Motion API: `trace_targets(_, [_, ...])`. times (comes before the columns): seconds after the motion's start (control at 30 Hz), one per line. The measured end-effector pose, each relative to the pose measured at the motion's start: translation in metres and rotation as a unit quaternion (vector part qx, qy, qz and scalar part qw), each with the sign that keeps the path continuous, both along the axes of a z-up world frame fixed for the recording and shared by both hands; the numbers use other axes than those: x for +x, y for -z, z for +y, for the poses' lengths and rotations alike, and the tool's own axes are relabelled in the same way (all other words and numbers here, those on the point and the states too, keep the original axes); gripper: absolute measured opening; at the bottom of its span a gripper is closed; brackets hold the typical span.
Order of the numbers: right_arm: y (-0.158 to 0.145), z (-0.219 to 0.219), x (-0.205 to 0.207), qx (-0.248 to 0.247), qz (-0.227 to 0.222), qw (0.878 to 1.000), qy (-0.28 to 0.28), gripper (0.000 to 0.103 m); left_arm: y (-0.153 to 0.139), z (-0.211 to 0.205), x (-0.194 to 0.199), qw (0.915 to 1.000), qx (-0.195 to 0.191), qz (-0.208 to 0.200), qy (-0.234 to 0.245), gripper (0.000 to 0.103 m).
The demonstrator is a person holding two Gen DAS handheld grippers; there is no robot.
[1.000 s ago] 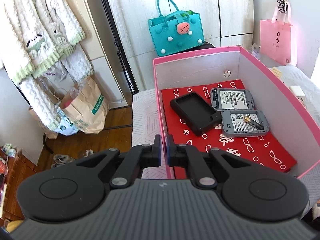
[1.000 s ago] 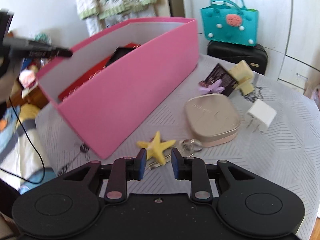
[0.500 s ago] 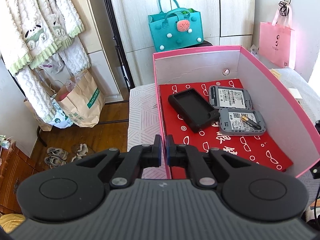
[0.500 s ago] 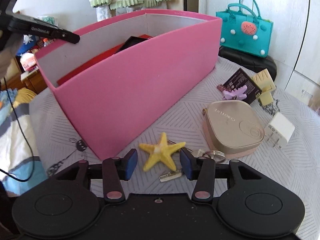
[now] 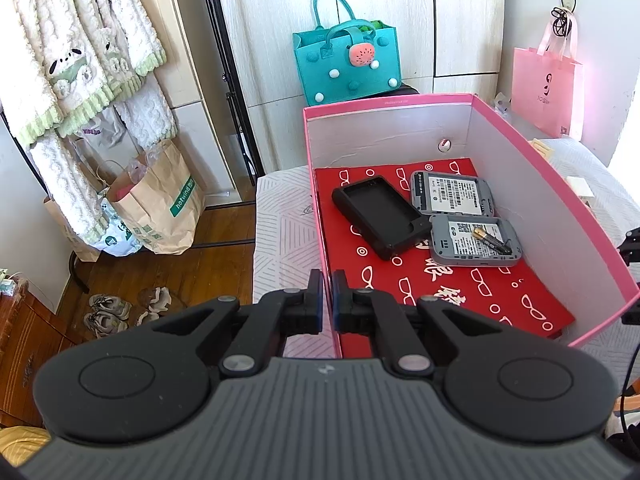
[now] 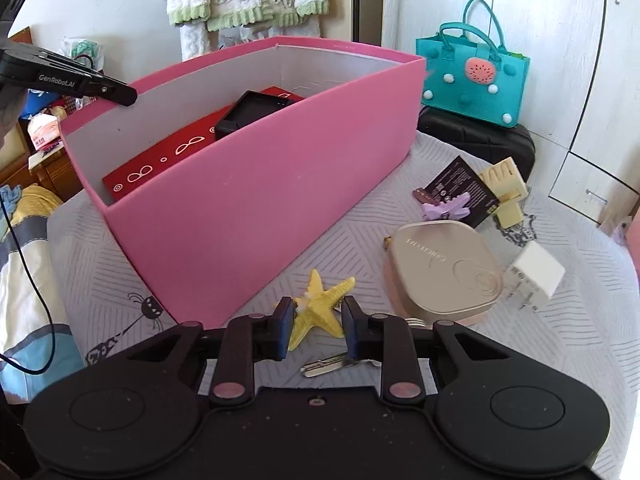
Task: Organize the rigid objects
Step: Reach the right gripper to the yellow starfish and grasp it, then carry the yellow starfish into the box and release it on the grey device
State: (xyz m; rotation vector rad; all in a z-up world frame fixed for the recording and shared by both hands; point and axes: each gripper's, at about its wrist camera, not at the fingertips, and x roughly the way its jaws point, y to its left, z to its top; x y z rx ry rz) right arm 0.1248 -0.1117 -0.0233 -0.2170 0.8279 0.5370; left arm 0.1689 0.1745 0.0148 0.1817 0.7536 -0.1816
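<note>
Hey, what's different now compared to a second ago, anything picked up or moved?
The right gripper opened wider and closed in on the yellow starfish, which now sits between its fingers, not yet clamped. The left gripper stayed shut at the pink box rim. The box contents, gold case and white charger did not move.

Key (image 6: 326,365) partly behind fingers (image 6: 354,330)

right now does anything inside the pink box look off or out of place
One thing: a loose battery lies slantwise on top of the nearer grey device in the pink box, resting on its label, not seated in anything. The black case and the other grey device lie flat.
</note>
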Motion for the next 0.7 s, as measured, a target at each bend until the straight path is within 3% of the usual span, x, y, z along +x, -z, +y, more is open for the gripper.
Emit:
trace_targets(0.3, [-0.023, -0.009, 0.0, 0.005, -0.022, 0.999, 0.024, 0.029, 0.0, -0.001, -0.002, 1.0, 0.004, -0.002, 0.002, 0.004])
trace_targets(0.47, [-0.056, -0.019, 0.002, 0.014, -0.067, 0.997, 0.045, 0.029, -0.003, 0.002, -0.001, 0.9999, -0.009, -0.003, -0.005, 0.004])
trace_targets(0.6, [-0.087, -0.024, 0.008, 0.057, -0.1, 0.992, 0.046, 0.029, -0.004, 0.011, 0.003, 0.9991, -0.04, 0.007, -0.009, 0.003])
trace_targets(0.7, [-0.1, -0.019, 0.013, 0.101, -0.103, 0.989, 0.028, 0.029, -0.003, 0.012, 0.002, 0.9991, -0.041, 0.006, -0.008, 0.003])
